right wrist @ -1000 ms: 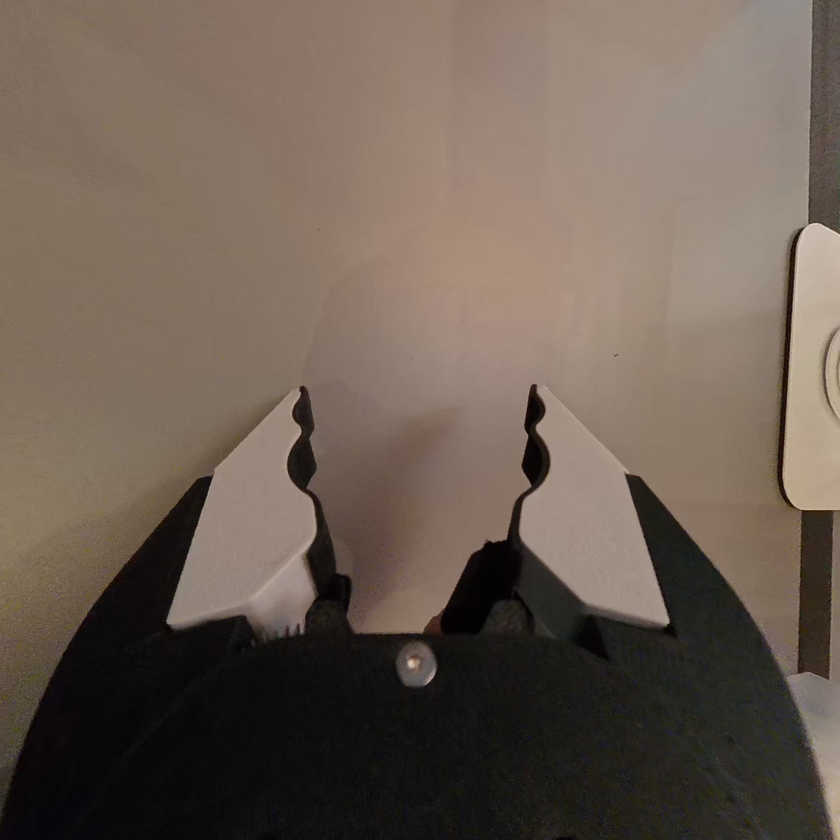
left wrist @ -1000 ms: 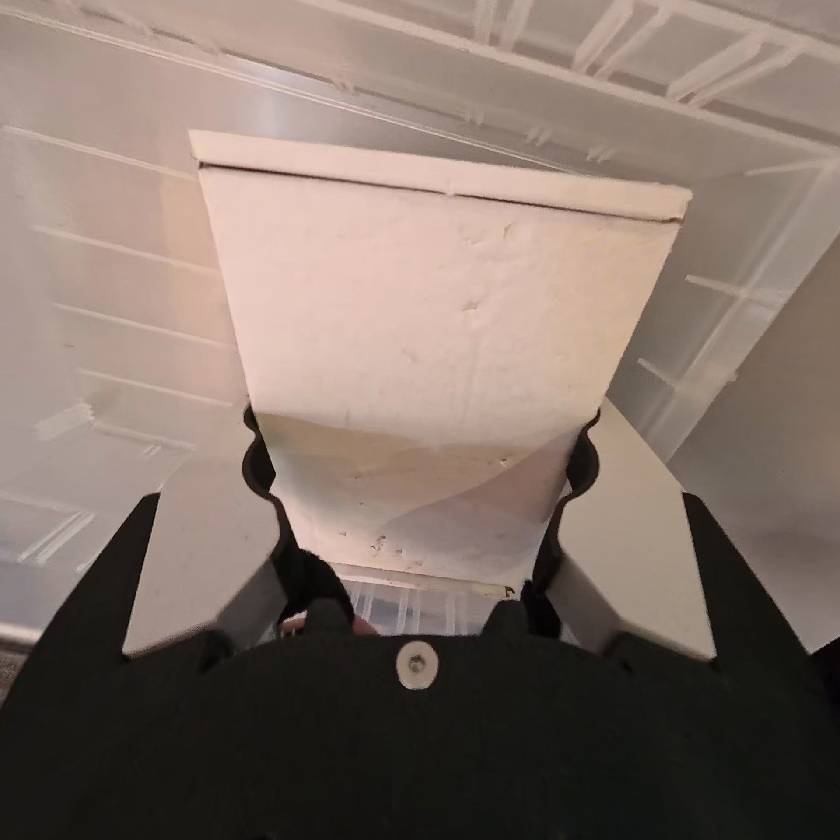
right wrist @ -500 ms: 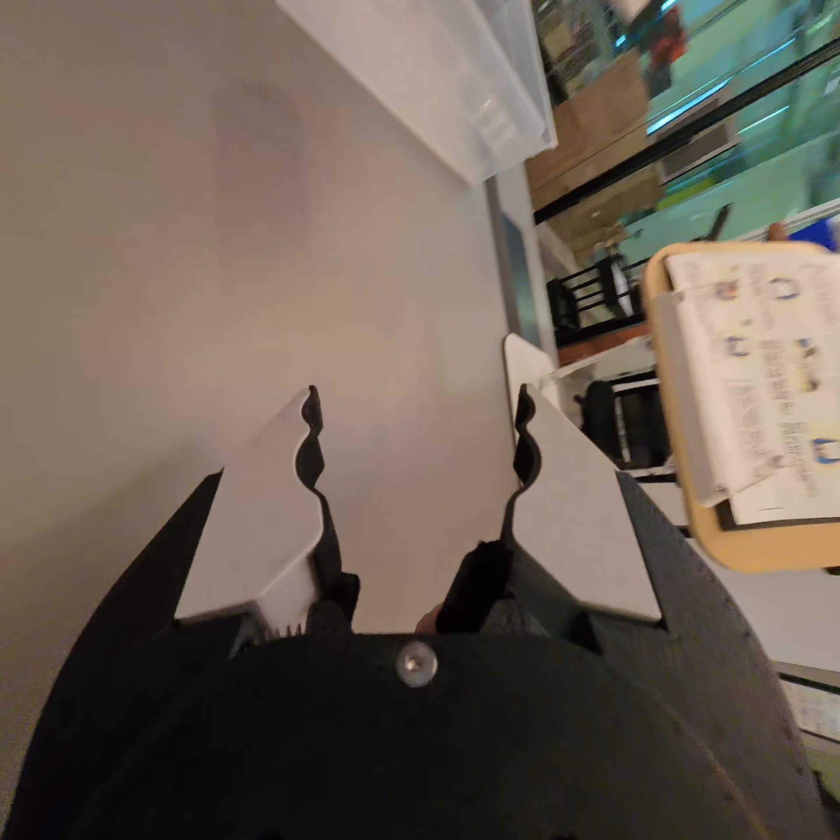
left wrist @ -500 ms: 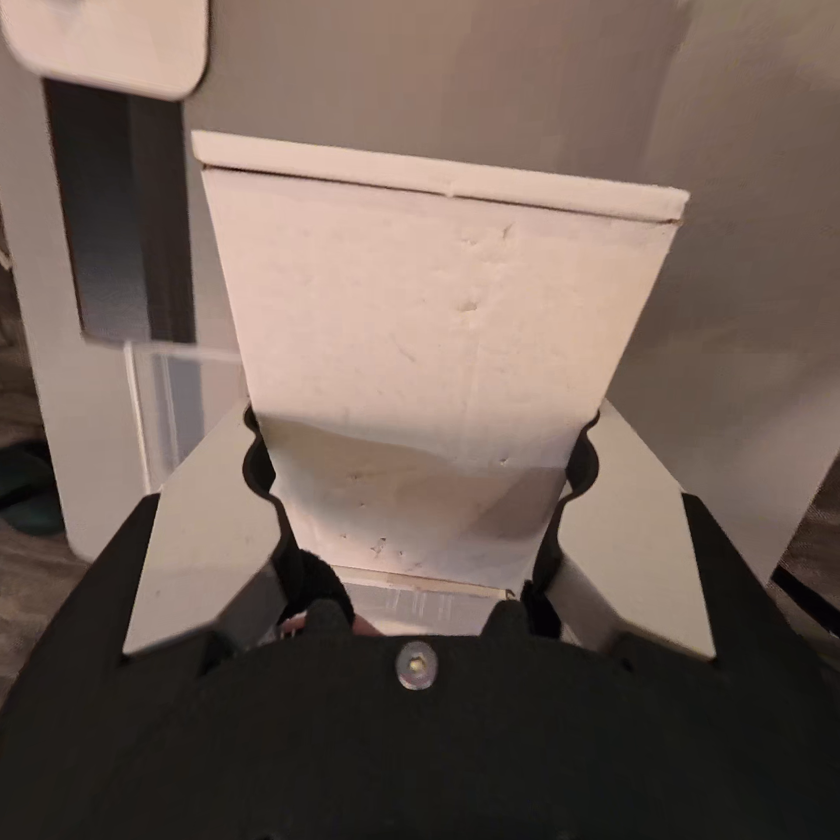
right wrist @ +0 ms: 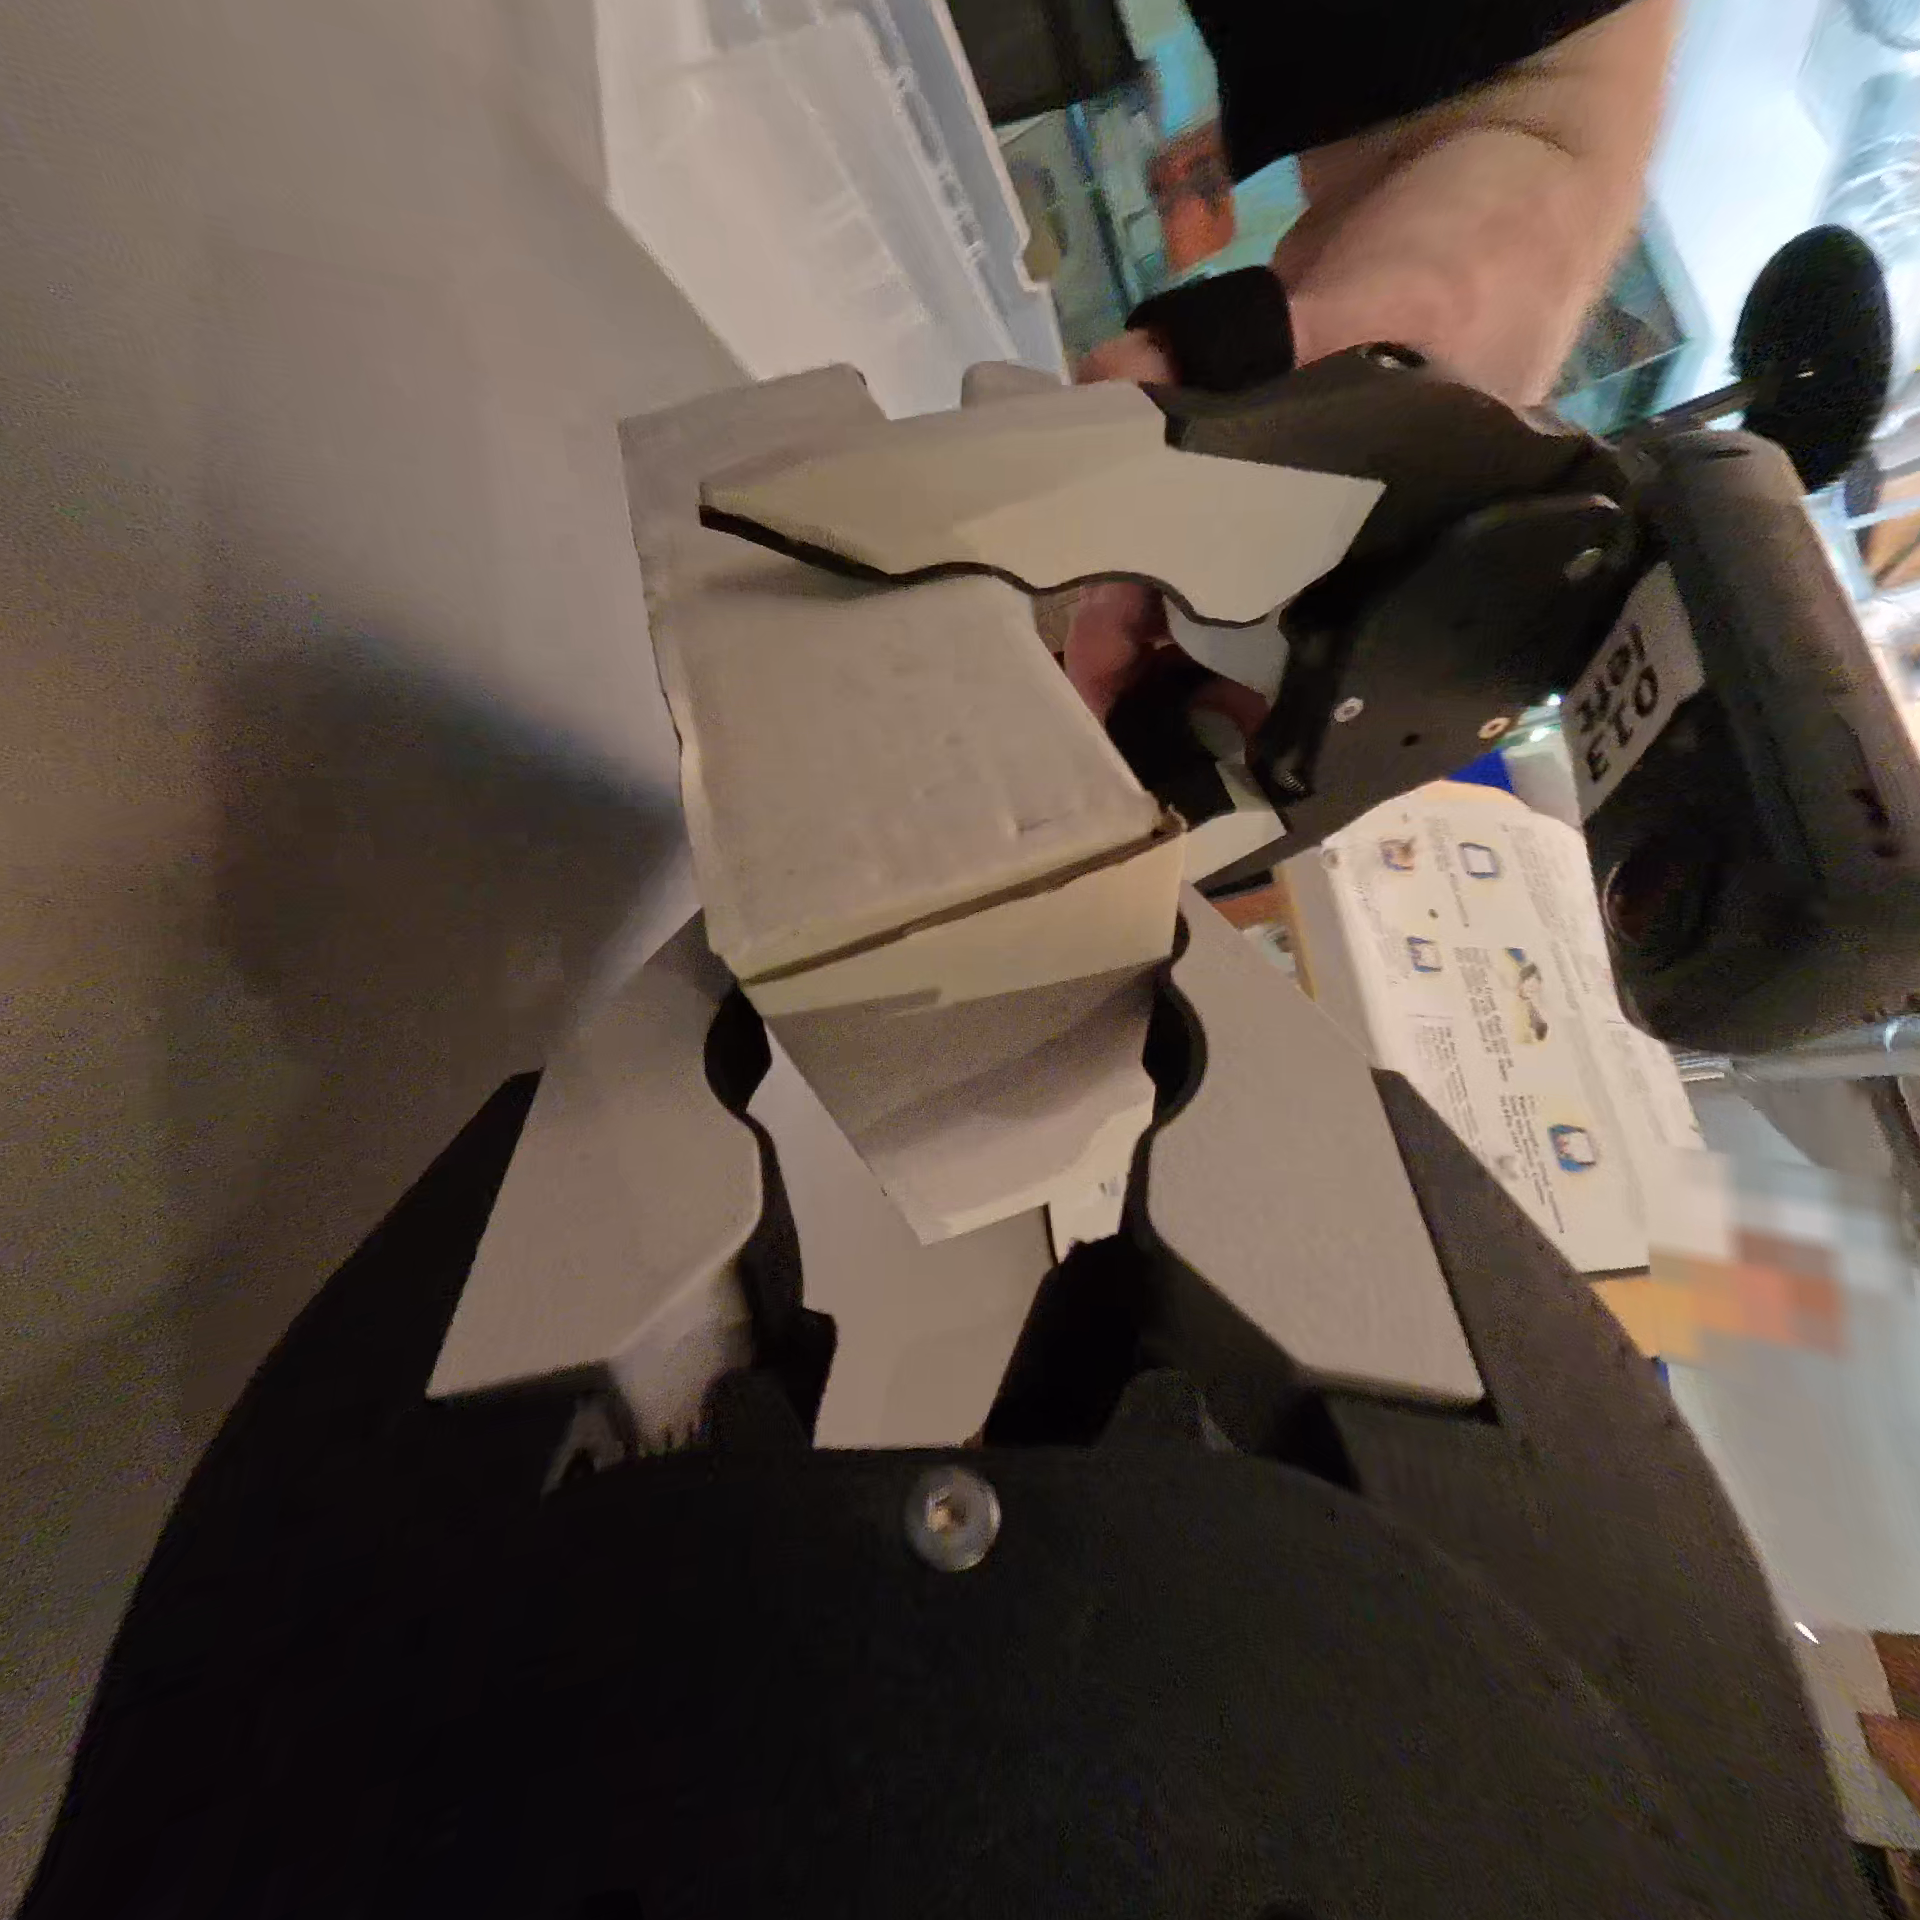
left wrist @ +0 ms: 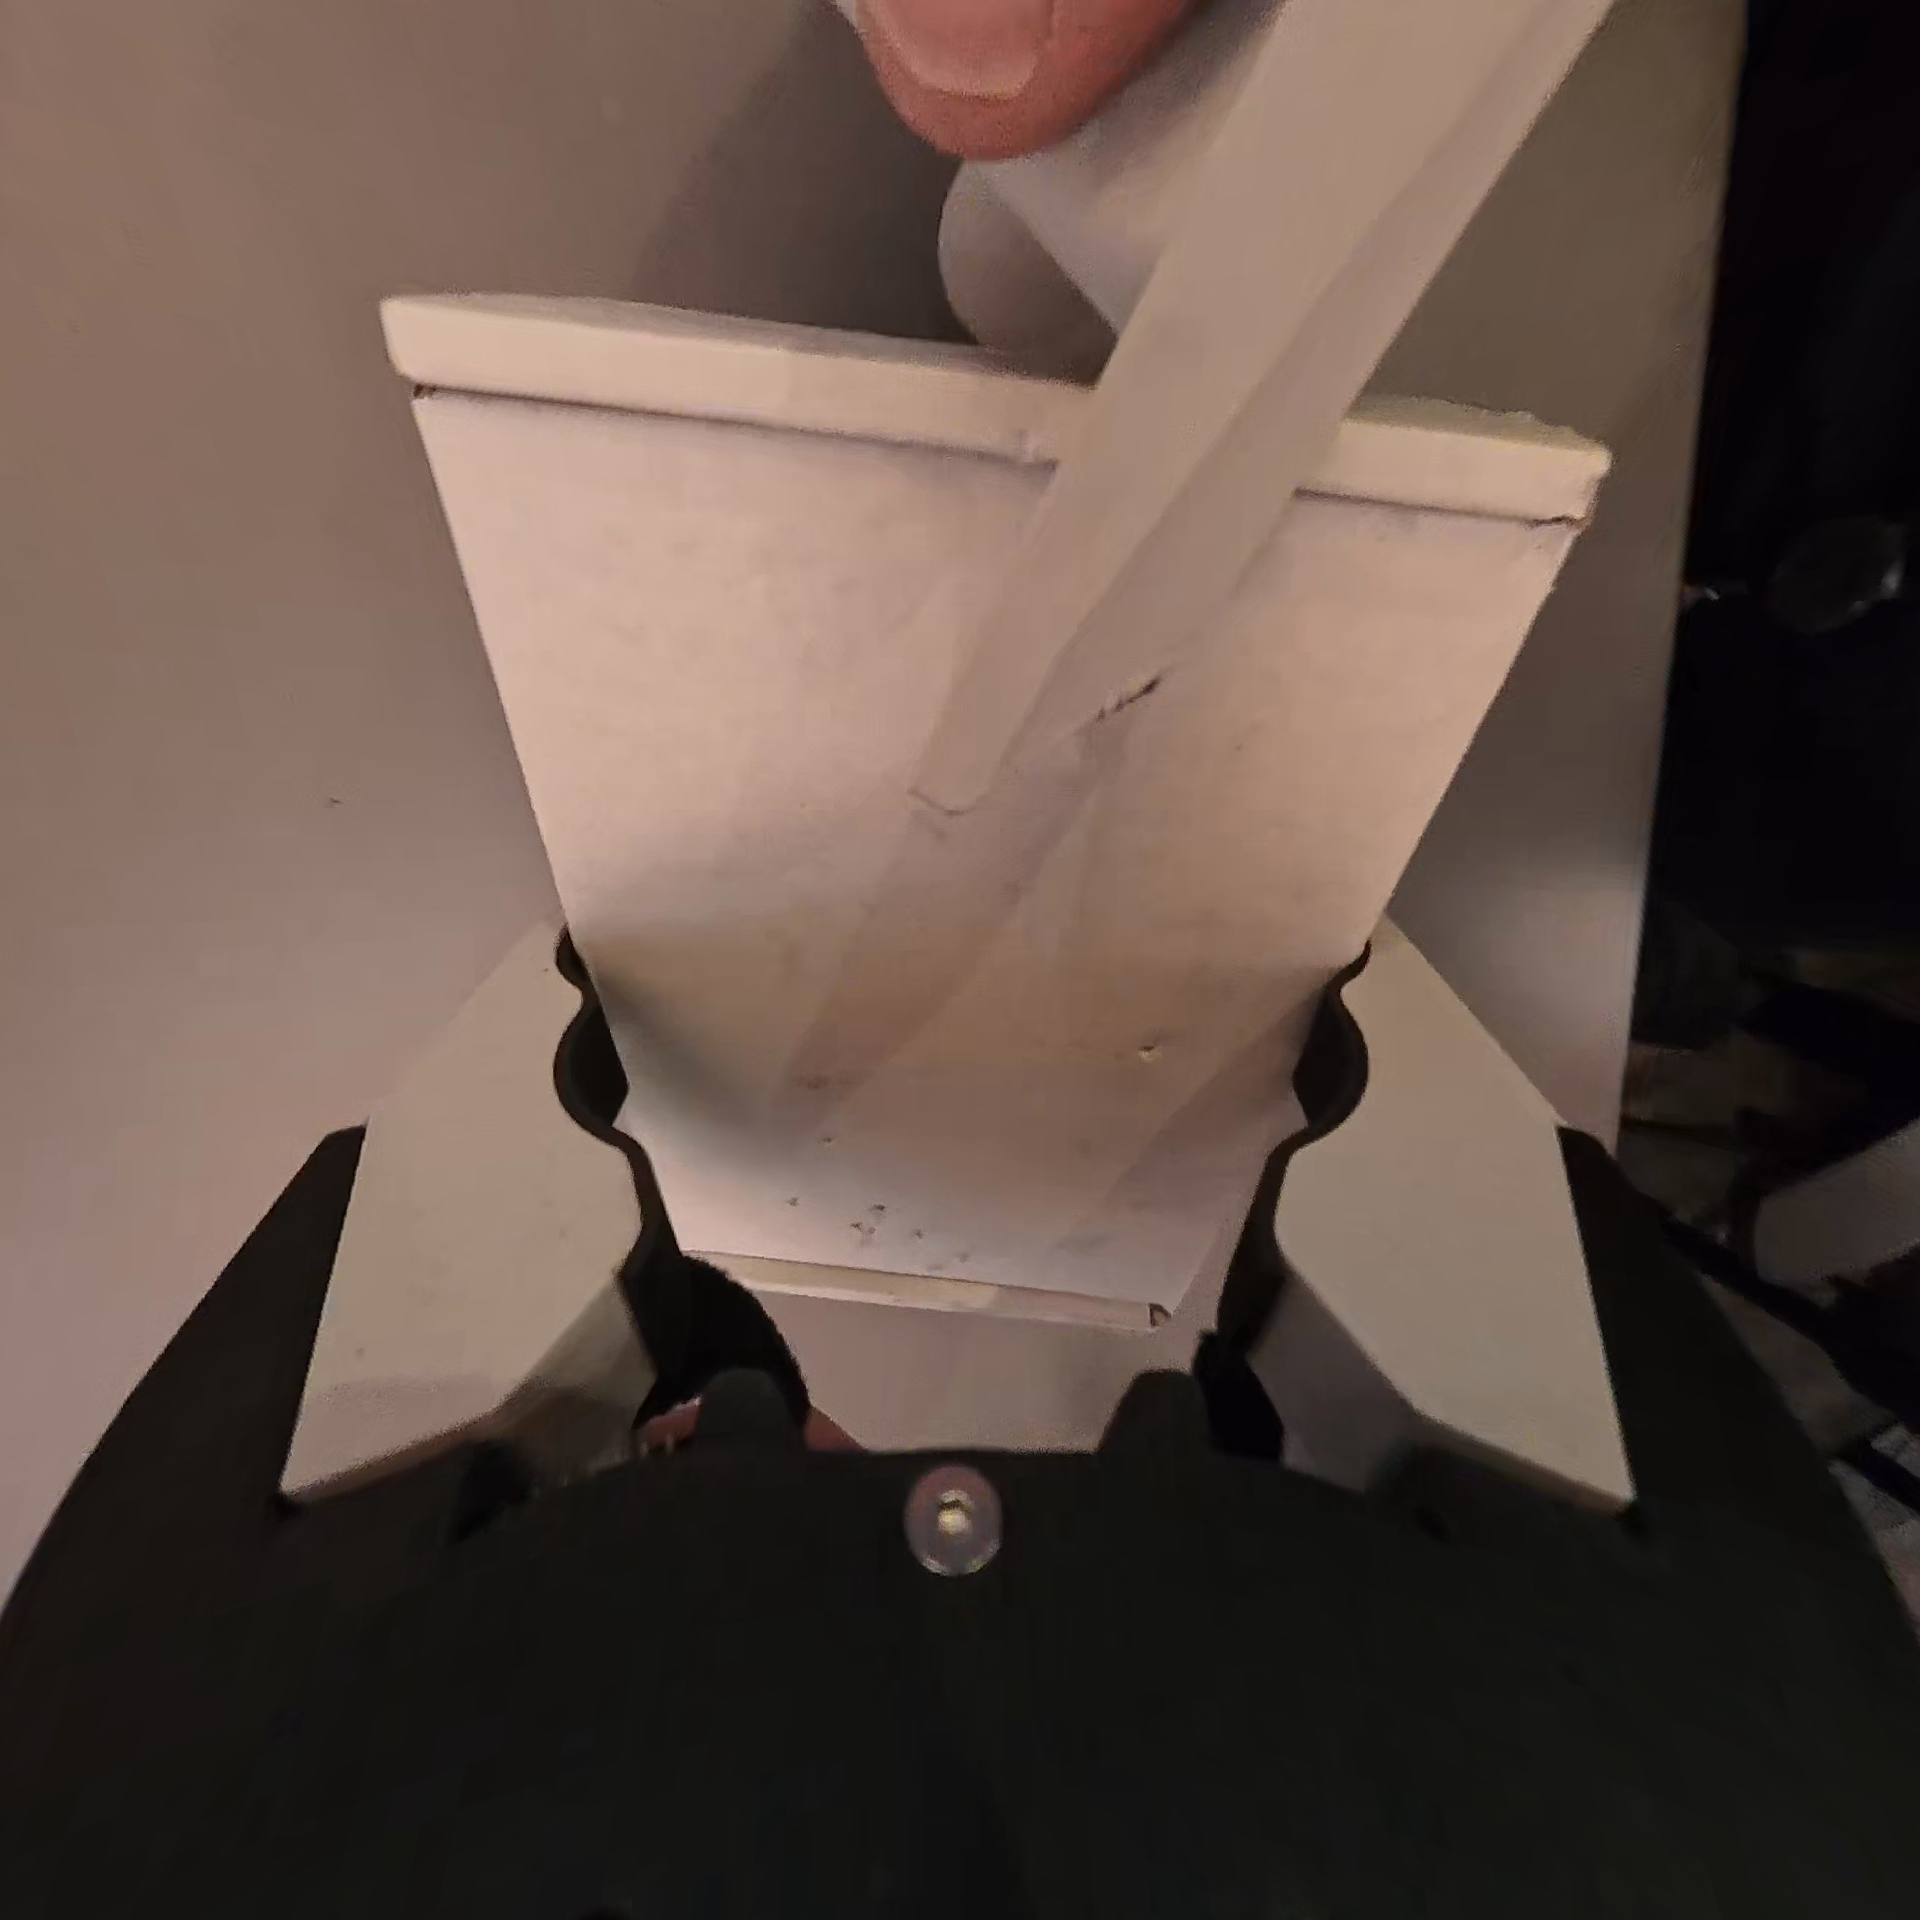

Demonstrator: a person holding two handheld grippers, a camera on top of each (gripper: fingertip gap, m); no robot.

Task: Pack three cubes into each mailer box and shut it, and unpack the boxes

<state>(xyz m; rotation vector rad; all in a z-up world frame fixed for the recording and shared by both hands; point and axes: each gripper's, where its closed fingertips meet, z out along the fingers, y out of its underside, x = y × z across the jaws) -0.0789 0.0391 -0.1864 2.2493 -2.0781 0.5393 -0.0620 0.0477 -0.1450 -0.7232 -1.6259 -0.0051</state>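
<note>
1. My left gripper [left wrist: 961, 997] pinches the white mailer box [left wrist: 977, 790] by both sides, holding it in the air in front of a pale wall [left wrist: 229, 499].
2. My right gripper [right wrist: 951, 1023] has come in around the box's near end; its fingers look to be touching the cardboard, but I cannot tell whether they are squeezing it.
3. I judge this a hand-over or a flap grab, so I'd firm up the right grip before loosening the left.
4. A fingertip [left wrist: 977, 73] sits above the box; I'd steer clear of it.
</note>
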